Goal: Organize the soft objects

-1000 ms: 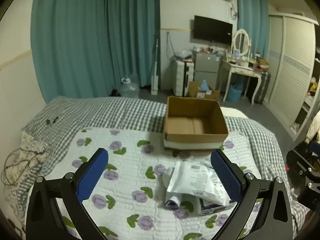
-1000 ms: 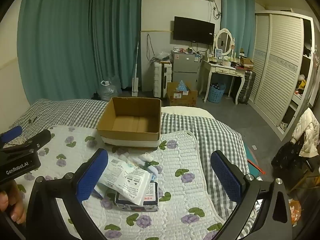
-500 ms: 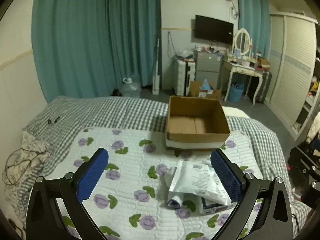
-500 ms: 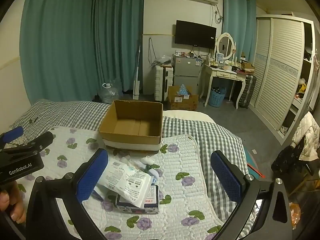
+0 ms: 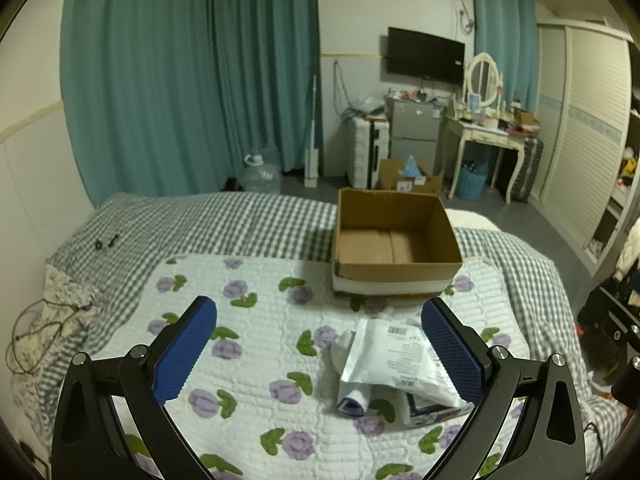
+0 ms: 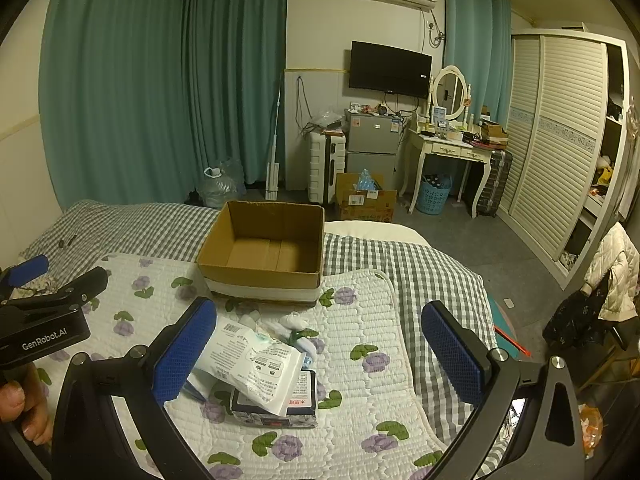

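An open, empty cardboard box [image 5: 394,240] [image 6: 264,246] stands on the bed. In front of it lies a pile of soft packs: a white plastic pack [image 5: 390,354] [image 6: 250,362] on top of a dark pack [image 6: 276,404] [image 5: 430,410], with white socks [image 6: 296,322] and a rolled white cloth [image 5: 354,398] beside them. My left gripper [image 5: 320,350] is open and empty, above the quilt just short of the pile. My right gripper [image 6: 320,350] is open and empty, above the pile's right side. The left gripper's body [image 6: 44,320] shows at the left in the right wrist view.
The bed has a white flowered quilt [image 5: 256,360] over a grey checked sheet [image 5: 224,224]. Cables [image 5: 36,328] lie at the bed's left edge. Beyond the bed are a water jug [image 6: 218,186], a fridge [image 6: 370,148], a dressing table [image 6: 452,148] and a wardrobe [image 6: 560,136].
Both views have shifted slightly, as the grippers rose and drew back a little. The pile and box have not moved. Both grippers stay open.
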A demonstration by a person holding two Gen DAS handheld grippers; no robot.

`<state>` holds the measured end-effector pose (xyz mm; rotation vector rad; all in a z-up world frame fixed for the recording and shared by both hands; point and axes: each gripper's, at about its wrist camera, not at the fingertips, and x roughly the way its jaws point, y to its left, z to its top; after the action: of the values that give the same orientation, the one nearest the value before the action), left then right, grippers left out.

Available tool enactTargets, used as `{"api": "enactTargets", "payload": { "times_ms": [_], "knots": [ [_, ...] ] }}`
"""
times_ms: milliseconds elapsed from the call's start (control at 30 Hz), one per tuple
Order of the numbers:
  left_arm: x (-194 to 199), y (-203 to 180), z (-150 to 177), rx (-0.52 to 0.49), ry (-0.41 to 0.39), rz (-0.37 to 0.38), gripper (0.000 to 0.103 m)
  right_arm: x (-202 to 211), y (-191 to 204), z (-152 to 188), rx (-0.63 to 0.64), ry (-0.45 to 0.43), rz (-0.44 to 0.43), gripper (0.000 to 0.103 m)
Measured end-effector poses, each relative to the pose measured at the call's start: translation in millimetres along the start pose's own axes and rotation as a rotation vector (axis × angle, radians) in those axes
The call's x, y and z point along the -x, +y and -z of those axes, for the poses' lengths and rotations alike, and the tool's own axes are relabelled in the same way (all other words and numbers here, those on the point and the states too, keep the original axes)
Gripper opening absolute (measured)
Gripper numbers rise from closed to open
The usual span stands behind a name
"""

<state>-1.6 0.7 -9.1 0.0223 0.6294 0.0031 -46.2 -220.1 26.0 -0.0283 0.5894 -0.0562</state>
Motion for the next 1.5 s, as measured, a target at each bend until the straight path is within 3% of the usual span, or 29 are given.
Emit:
{"api": "enactTargets", "payload": {
  "times_ms": [733, 900, 1500],
  "knots": [
    [-2.1, -0.3, 0.6, -0.006, 0.005, 0.012, 0.103, -0.1, 7.6, 4.5, 0.011, 0.005, -0.013, 0.103],
    [-2.8, 1.3, 1.3, -0.002, 0.007, 0.009, 0.103, -1.4, 5.5, 5.9, -0.017, 0.009, -0.051, 0.103],
    [-12.3, 8.8, 13.0, 0.005, 0.033, 0.003, 0.103, -10.0, 5.5, 13.6, 0.007, 0.03, -0.036, 0.103]
  ]
}}
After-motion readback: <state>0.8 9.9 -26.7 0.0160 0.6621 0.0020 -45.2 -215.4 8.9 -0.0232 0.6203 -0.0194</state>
